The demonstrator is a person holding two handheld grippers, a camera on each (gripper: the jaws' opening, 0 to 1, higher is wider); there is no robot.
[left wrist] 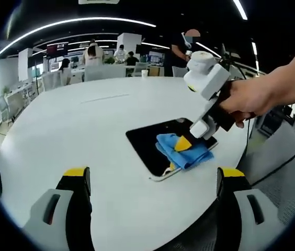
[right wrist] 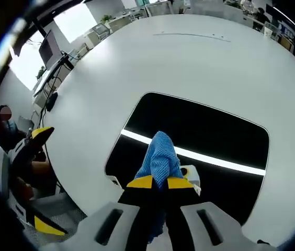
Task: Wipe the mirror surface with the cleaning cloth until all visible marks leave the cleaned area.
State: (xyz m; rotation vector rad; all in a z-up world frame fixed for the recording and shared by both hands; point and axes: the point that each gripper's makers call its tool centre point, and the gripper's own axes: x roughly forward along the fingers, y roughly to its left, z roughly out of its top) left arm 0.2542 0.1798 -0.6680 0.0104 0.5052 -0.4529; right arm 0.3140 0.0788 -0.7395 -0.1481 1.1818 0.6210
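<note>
Right in front of us in the right gripper view, our right gripper [right wrist: 160, 182] is pinched tight on the blue cleaning cloth [right wrist: 159, 154]. We press the cloth down on the dark mirror [right wrist: 215, 133], close to its near edge. The mirror lies flat on the big white counter [right wrist: 189, 63]. In the left gripper view our left gripper [left wrist: 152, 172] hangs over the counter with its jaws wide apart and nothing between them. It is well apart from the mirror [left wrist: 145, 140], where the hand [left wrist: 247, 99] works the cloth [left wrist: 184, 149]. We think the wiping is under way. We cannot tell if any marks are left, since the glass looks dark with one bright stripe of light. We see no bowls or boxes here
</note>
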